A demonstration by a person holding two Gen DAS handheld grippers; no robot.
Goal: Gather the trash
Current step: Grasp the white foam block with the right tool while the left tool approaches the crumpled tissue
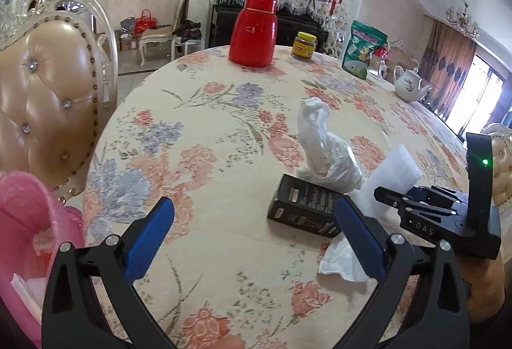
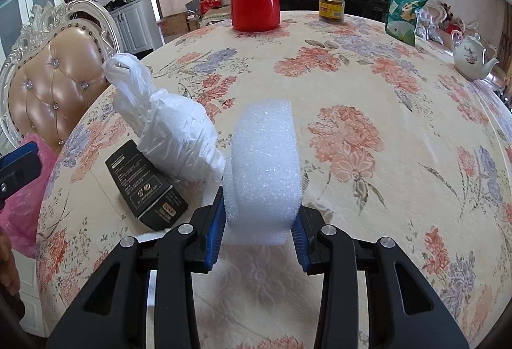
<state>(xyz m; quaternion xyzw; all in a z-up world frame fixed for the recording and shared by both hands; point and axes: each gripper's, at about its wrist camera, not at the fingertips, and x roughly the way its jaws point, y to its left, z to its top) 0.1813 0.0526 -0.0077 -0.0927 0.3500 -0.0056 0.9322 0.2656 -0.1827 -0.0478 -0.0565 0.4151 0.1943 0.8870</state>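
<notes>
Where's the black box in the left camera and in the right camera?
Left wrist view: the black box lies lower right of centre, just inside the left tool's right finger.
Right wrist view: the black box lies lower left, left of the right tool.
Shared landmark: the white plastic bag touching its far end.

The right gripper (image 2: 260, 221), black-armed with blue ribbed pads, points steeply down toward the tabletop and has its jaws drawn in against the two sides of a white foam roll (image 2: 264, 163), which stands between them. The left gripper (image 1: 256, 240), of the same black and blue build, is tilted downward with its jaws spread wide and nothing between the pads. In the left wrist view the right gripper's black body shows at the right edge.
</notes>
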